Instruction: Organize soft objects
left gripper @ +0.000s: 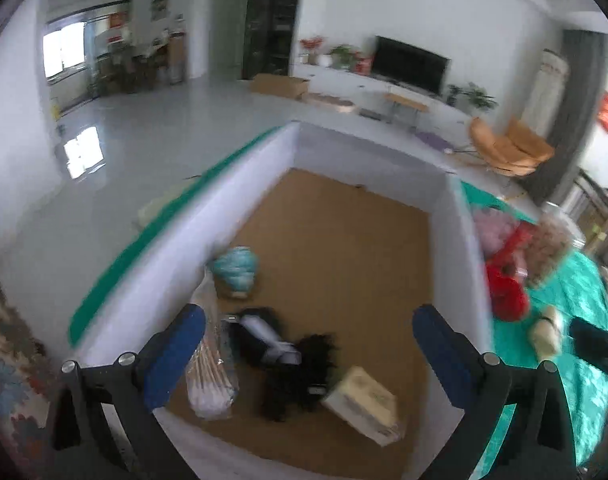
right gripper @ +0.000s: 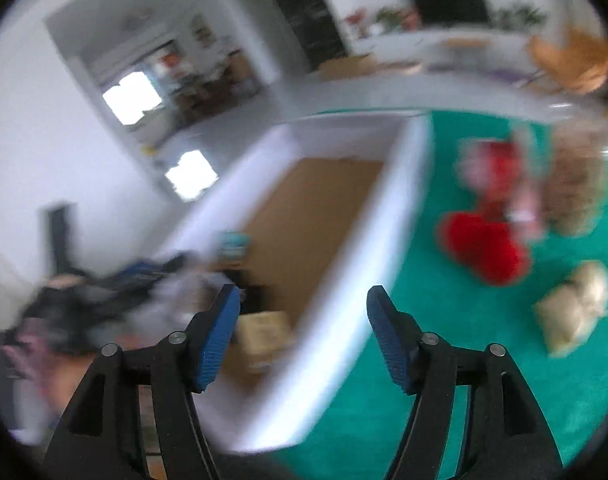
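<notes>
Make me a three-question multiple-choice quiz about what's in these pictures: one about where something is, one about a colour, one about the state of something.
1. Where does the black fuzzy item lie?
A. Inside the white box
B. On the green cloth
C. On the orange chair

2. What colour is the cloth under the loose soft toys?
A. Purple
B. Green
C. Yellow

3. How is the left tool right now?
A. Clamped on a red toy
B. Shut with nothing in it
C. Open with nothing between its pads

Answers:
1. A, it rests on the box's brown floor beside the tissue pack.
2. B, the red plush and the beige toy sit on green fabric.
3. C, the blue pads stand wide apart over the box, touching nothing.
</notes>
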A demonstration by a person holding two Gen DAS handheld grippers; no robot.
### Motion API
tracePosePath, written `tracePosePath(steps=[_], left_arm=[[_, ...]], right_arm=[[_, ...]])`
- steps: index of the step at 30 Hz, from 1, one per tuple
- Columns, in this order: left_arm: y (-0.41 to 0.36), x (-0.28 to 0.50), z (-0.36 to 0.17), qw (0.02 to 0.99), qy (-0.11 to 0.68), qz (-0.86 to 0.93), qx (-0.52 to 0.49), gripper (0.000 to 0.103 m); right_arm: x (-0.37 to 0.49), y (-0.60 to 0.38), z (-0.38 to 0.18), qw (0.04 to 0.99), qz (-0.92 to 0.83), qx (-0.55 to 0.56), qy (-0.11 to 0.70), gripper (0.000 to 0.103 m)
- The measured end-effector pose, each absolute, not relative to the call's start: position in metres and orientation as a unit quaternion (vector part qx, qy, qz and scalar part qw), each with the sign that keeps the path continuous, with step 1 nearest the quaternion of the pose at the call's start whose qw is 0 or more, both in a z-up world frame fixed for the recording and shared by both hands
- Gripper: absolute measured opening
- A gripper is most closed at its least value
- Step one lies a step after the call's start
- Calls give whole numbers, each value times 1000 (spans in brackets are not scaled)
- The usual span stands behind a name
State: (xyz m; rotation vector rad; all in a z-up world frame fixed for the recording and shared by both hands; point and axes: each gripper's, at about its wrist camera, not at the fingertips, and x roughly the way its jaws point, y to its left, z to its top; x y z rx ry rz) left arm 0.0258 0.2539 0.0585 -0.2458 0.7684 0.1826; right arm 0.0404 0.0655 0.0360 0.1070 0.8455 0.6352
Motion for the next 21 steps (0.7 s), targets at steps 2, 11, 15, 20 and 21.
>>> tracePosePath(steps=[2, 11, 15, 20, 21], left_arm=[[231, 27, 60, 920, 371, 48, -115, 103], [38, 38, 31, 894, 405, -188, -35, 103], [0, 61, -13, 887, 429, -171, 5, 103], [-5, 93, -54, 893, 431, -127, 36, 103], [-6, 101, -59, 894, 429, -122, 41, 103]], right_arm=[[39, 31, 14, 887, 232, 20, 398, 69], [22, -146, -86, 899, -46, 19, 435, 69], [22, -175, -89, 898, -82, 17, 431, 69], [44, -184, -103, 894, -99, 15, 437, 69], [43, -186, -104, 895, -101, 17, 434, 70]])
